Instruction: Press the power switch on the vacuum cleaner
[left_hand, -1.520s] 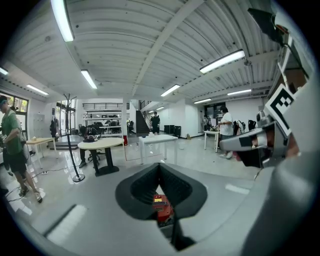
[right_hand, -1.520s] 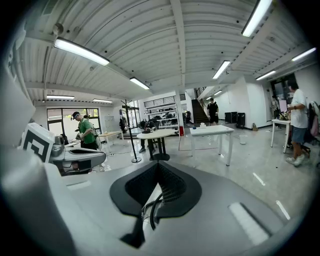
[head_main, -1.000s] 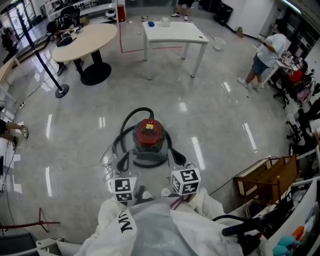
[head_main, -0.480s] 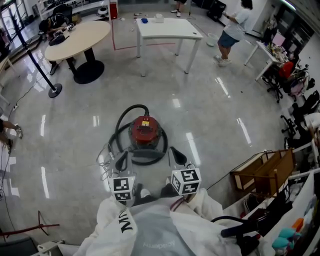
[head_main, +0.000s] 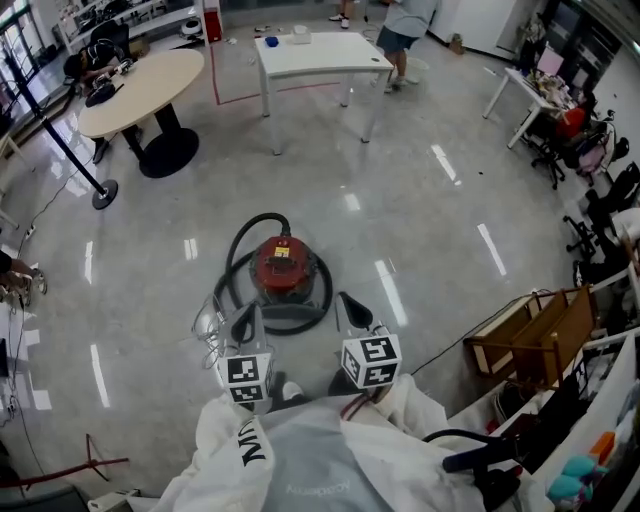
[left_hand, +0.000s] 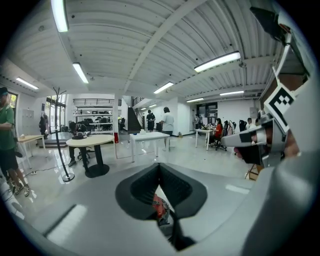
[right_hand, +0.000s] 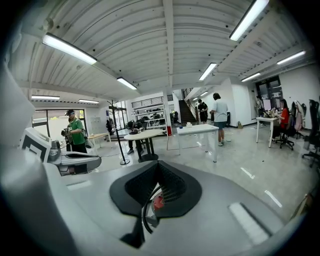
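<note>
vacuum cleaner (head_main: 283, 270), a red canister ringed by its black hose (head_main: 262, 218), sits on the glossy floor (head_main: 430, 230) just ahead of both grippers, between their lines. left gripper (head_main: 248, 318) and right gripper (head_main: 346, 305) each hold their jaws pressed together on nothing. the left looks slightly nearer; the switch itself is too small to pick out.

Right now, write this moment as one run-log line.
left gripper: shut, empty | right gripper: shut, empty | vacuum cleaner: ahead of both, untouched
</note>
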